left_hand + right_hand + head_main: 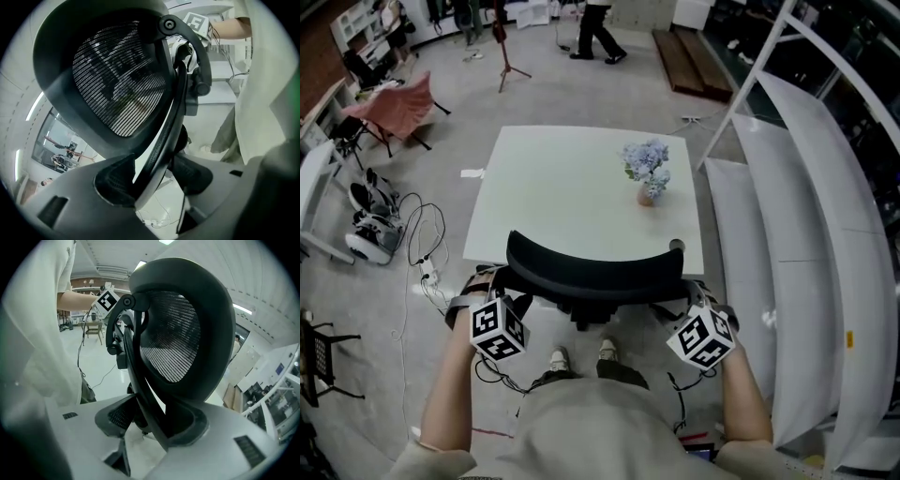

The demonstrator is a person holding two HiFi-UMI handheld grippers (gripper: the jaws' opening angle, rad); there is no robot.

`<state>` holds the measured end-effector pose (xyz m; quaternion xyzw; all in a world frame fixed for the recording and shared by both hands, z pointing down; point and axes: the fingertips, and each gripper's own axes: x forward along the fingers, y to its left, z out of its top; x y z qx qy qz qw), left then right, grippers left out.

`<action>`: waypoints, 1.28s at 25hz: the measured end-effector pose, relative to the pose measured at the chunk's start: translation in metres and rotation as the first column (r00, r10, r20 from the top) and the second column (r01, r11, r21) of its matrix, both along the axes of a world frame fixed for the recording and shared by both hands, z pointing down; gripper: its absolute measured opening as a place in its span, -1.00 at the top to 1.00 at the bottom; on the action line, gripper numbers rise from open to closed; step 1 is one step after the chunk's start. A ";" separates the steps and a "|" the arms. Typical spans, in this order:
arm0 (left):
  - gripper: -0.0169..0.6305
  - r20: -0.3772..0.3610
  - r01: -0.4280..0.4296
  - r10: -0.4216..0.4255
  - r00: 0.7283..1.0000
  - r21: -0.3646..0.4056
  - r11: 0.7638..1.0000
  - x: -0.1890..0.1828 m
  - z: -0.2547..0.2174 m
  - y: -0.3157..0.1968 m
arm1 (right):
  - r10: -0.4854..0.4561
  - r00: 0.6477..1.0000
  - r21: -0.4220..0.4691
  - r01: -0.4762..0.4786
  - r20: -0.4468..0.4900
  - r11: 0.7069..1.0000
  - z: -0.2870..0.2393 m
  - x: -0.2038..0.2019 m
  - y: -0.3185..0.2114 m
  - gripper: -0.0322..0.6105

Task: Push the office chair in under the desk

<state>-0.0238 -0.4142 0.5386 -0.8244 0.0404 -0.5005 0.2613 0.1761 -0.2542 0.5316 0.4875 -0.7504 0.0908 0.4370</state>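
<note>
The black mesh office chair's back [595, 272] stands against the near edge of the white desk [562, 187], its seat hidden beneath the top. My left gripper [494, 289] is at the back's left end and my right gripper [694, 298] at its right end. In the left gripper view the chair back [117, 79] fills the frame, and its dark frame strut runs between my left gripper's [154, 180] jaws with a light gap beside it, so the jaws are open. The right gripper [154, 423] also stands open around the strut of the chair back [173, 338].
A small pot of pale blue flowers [647, 171] sits on the desk's far right. White curved panels [797, 234] run along the right. Cables and a headset [370, 230] lie on the floor at left, beyond them a pink chair [398, 108]. A person [595, 28] walks far off.
</note>
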 end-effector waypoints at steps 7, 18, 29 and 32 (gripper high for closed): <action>0.21 -0.025 0.001 0.000 1.000 0.019 1.000 -0.001 -0.006 0.003 | 0.120 0.992 0.013 -0.119 -0.048 0.993 -0.002 0.004 0.001 0.23; 0.47 -0.317 0.038 -0.045 0.947 -0.029 0.999 -0.008 -0.075 0.021 | 0.312 0.943 0.199 -0.330 0.117 0.923 -0.062 -0.015 0.005 0.60; 0.71 -0.642 -0.185 0.057 0.765 -0.134 0.974 0.012 -0.197 0.063 | 0.199 0.940 0.479 -0.315 0.278 0.819 -0.188 -0.046 0.001 0.78; 0.81 -0.735 -0.152 -0.057 0.675 -0.215 0.965 0.014 -0.229 0.058 | 0.168 0.938 0.526 -0.311 0.302 0.791 -0.217 -0.055 -0.003 0.80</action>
